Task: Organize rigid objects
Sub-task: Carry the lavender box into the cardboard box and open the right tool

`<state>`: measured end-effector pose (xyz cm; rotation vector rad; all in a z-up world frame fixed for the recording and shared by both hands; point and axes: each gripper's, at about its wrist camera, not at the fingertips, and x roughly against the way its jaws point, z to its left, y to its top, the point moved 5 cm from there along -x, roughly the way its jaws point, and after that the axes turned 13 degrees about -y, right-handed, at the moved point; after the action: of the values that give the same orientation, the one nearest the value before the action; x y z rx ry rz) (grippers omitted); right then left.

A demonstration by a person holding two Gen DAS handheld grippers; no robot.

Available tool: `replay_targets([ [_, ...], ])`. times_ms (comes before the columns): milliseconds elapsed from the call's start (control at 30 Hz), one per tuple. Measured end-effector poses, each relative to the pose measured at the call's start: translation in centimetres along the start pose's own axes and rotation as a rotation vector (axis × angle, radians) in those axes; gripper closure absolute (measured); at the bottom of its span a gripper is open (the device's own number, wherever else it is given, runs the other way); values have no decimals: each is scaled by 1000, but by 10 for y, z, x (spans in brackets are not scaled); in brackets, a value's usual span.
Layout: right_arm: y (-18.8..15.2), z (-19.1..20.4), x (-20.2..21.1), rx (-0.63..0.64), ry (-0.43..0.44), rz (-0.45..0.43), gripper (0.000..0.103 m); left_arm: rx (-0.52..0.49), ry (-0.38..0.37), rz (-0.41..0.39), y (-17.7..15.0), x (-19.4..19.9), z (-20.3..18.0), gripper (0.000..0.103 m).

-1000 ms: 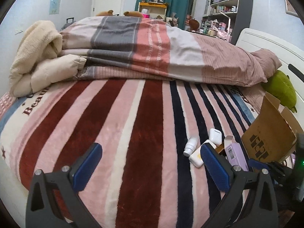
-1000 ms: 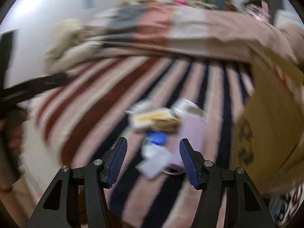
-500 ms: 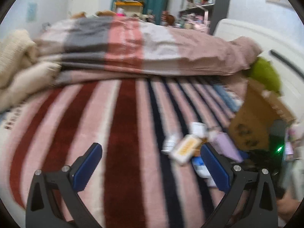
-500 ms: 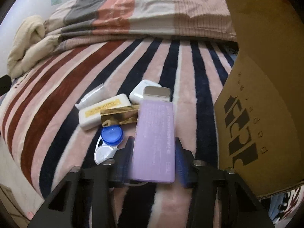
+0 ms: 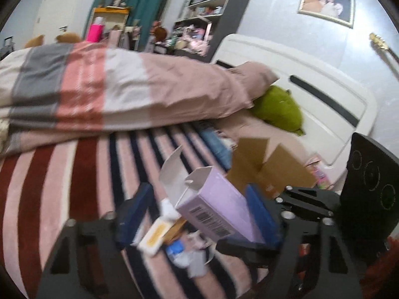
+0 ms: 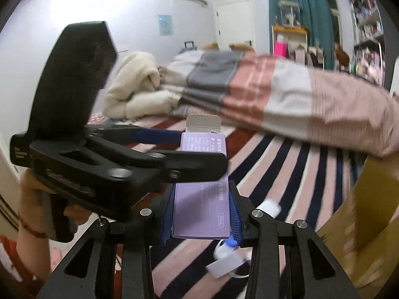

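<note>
My right gripper is shut on a purple box with an open white flap and holds it above the striped bed. In the left wrist view the purple box sits between the fingers of my left gripper, whose jaws stand apart around its far end; I cannot tell if they touch it. Below lie a cream yellow-labelled case, a small white tube, a blue-and-white lens case and a gold strip.
An open cardboard box stands on the bed to the right and shows in the right wrist view. A folded striped duvet, a green plush and a white headboard lie beyond. Cream blankets are piled at the far left.
My right gripper has lifted the purple box off the bed. My left gripper has swung right and narrowed its jaws around the box's far end.
</note>
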<state>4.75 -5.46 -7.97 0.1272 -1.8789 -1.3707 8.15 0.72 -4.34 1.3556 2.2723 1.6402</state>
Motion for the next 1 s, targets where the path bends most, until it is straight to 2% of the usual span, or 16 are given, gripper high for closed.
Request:
replay_targets([
  [33,3,-5,5,-2,5,-6,70,-3,-28,1,5,-3,-6,44],
  [67,7,-13,11,-9,9,-10,70,-9,-77,10,13,-12,-17,57],
  [100,10,-23,16,-21,7,-11,70,-16,-89,17,18,-18,-25,59],
  [233,8,-69,33,-75,-15,12,70,-53,-119,73,34,-60,-54,59],
  [367,-4,-122,48,-140,-54,70,70,-57,-168,164,41,-118,-81,59],
  [500,-21,-172,50,-185,-90,181,70,-39,-184,288,40,-176,-97,59],
  [633,-40,-204,41,-192,-117,303,70,-22,-171,380,32,-208,-103,58],
  [667,-43,-206,39,-186,-123,321,70,-19,-154,397,31,-213,-104,51],
  [700,-45,-207,38,-174,-131,343,69,-24,-123,415,29,-216,-105,35],
  [767,-50,-208,38,-140,-164,366,68,-48,-76,409,28,-219,-106,17],
  [800,-53,-206,37,-118,-185,370,66,-60,-68,404,28,-217,-106,17],
  [833,-56,-203,37,-107,-196,373,58,-61,-67,408,27,-216,-105,17],
  [900,-59,-202,34,-109,-212,369,49,-50,-68,400,27,-206,-102,17],
  [1000,-53,-193,41,-84,-236,334,49,-75,-31,350,32,-176,-96,17],
])
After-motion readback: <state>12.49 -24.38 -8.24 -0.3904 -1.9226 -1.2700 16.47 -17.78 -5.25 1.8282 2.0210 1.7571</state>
